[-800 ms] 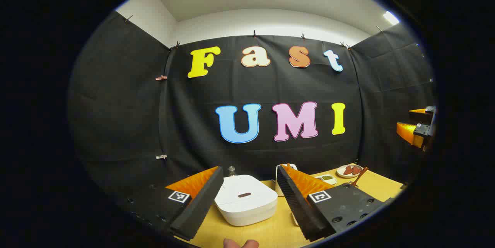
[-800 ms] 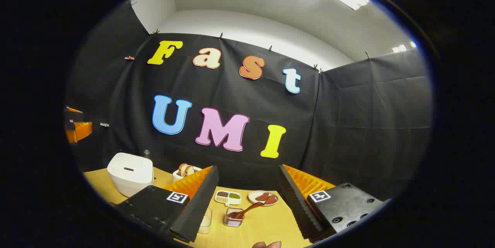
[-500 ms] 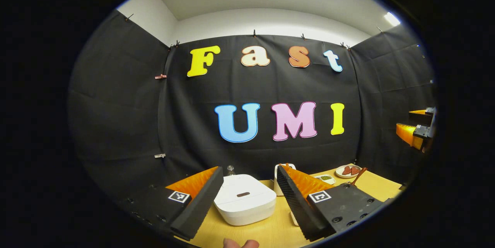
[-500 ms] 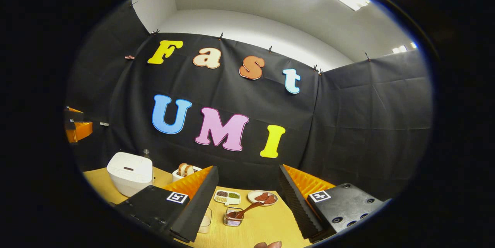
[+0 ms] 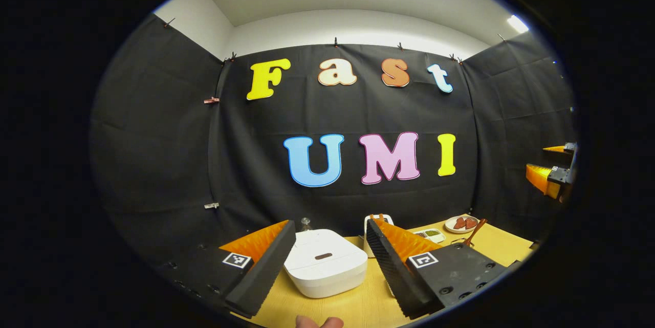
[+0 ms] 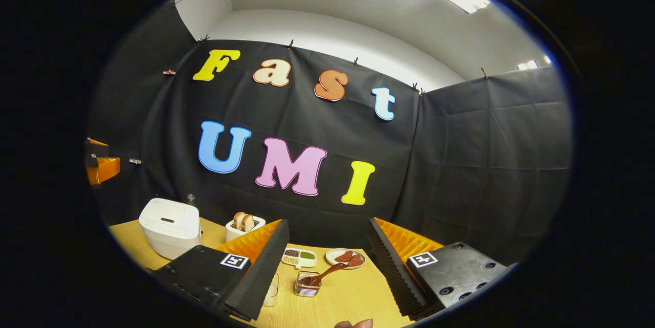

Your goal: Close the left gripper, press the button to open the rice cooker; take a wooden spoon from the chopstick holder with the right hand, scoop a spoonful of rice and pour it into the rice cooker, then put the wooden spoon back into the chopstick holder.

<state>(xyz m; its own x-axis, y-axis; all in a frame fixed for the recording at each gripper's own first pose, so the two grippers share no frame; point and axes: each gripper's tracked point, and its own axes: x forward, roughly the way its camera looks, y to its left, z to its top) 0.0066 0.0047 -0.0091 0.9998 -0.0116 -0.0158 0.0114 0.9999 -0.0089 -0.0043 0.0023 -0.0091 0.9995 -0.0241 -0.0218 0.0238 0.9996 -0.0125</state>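
Both grippers, left (image 5: 327,261) and right (image 6: 327,266), stand wide open, holding nothing. Cooker (image 5: 325,269) lid down. Advise: bring left fingers together first, then press button (image 5: 323,256) squarely.

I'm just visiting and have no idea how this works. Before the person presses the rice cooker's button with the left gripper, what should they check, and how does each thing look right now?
1. Left gripper shut for pressing: not ok, its fingers stand wide apart.
2. Rice cooker lid down, button still to press: ok, lid looks closed.
3. Left gripper lined up with the cooker: ok, the cooker sits between its fingers, farther off.
4. Wooden spoon waiting in the chopstick holder: ok.
5. Right gripper free for the spoon: ok, open and holding nothing.
6. Rice ready to scoop: cannot tell.
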